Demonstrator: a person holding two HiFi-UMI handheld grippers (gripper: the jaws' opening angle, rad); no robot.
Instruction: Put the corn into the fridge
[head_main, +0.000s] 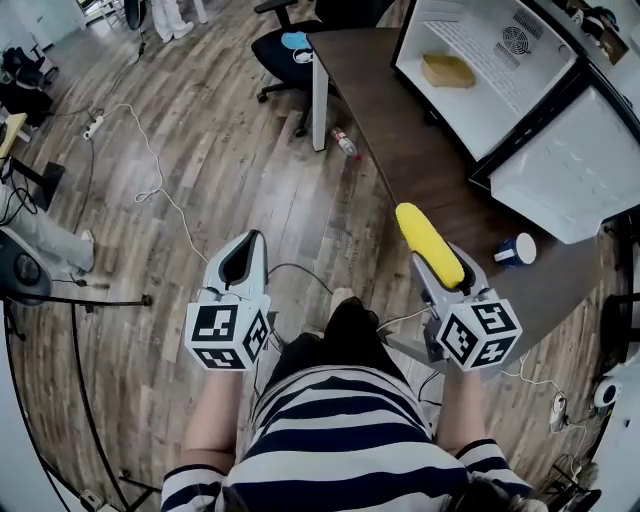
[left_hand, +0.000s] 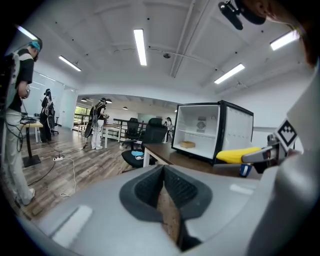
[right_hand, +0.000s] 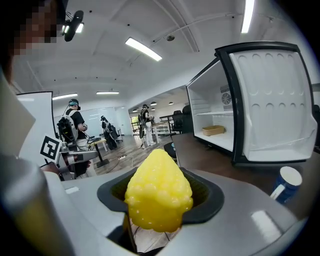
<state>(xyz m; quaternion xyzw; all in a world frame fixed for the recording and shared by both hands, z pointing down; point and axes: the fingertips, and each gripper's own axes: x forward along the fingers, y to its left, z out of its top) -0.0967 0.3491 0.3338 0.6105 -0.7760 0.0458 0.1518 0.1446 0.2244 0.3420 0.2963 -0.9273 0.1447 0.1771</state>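
Corn's target first, since it's the biggest thing here: one fridge (head_main: 485, 100), door (head_main: 575, 170) swung wide open, standing on the one dark surface (head_main: 400, 150). There are two hand-held grippers, both well short of the fridge on the person's side. The right hand-held gripper (head_main: 445, 268) is the one nearer the fridge and it's clamped on the single corn (head_main: 428, 240), so the cob is up in the air over the surface's near edge, well apart from the fridge. Its long axis runs straight out along the jaws, tip leading, and the open fridge lies ahead of that tip and off to the right. My guess is a forward reach with a swing right, so it goes in tip-first. The left hand-held gripper (head_main: 243, 262) is farther from the fridge, over the floor, jaws pressed together with nothing in them. Small stuff: one tan tray (head_main: 447, 70) on the fridge's shelf, and one blue and white cup (head_main: 517, 250) just beside the fridge door's near corner, between it and the corn, so worth steering clear of
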